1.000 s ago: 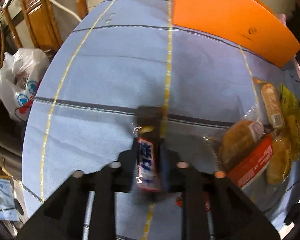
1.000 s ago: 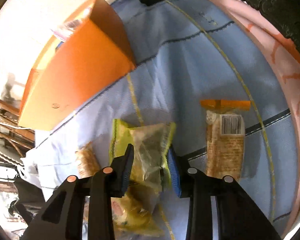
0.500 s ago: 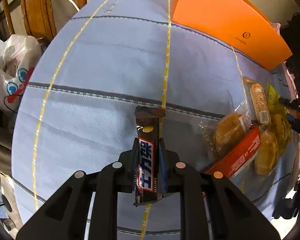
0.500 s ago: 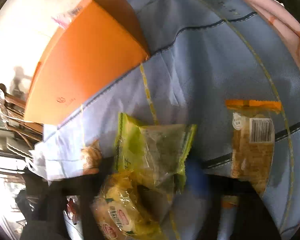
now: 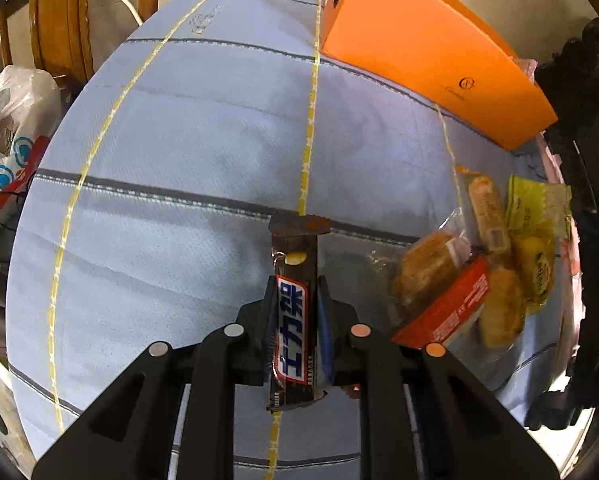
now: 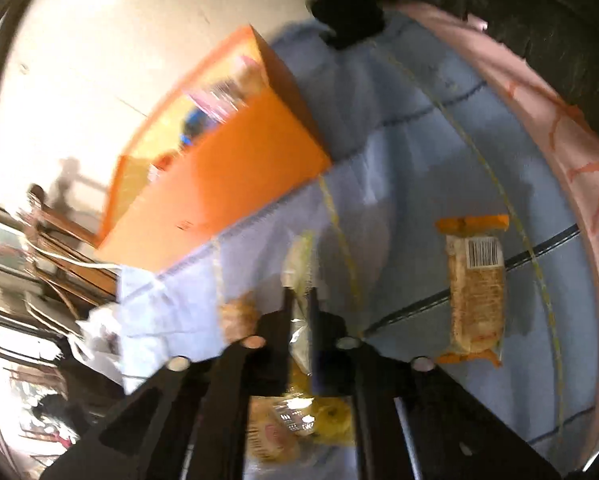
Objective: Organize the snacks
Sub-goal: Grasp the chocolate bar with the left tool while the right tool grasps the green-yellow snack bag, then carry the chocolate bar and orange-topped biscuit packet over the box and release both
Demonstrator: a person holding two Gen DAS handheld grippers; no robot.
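Observation:
My left gripper (image 5: 293,300) is shut on a brown chocolate bar (image 5: 293,320) and holds it above the blue tablecloth (image 5: 179,140). My right gripper (image 6: 301,300) is shut on a yellow-green snack bag (image 6: 299,276), lifted off the cloth. The open orange box (image 5: 427,48) stands at the far side of the table; in the right wrist view the box (image 6: 227,172) holds several packets. A pile of snacks (image 5: 479,272) lies right of the left gripper.
An orange-ended biscuit pack (image 6: 475,288) lies on the cloth to the right. More yellow packets (image 6: 299,424) lie under my right gripper. A white plastic bag (image 5: 11,120) and a wooden chair (image 5: 59,20) stand beyond the table's left edge.
My right gripper has closed on the yellow-green bag and lifted it, tilting toward the orange box. My left gripper has risen a little with the chocolate bar.

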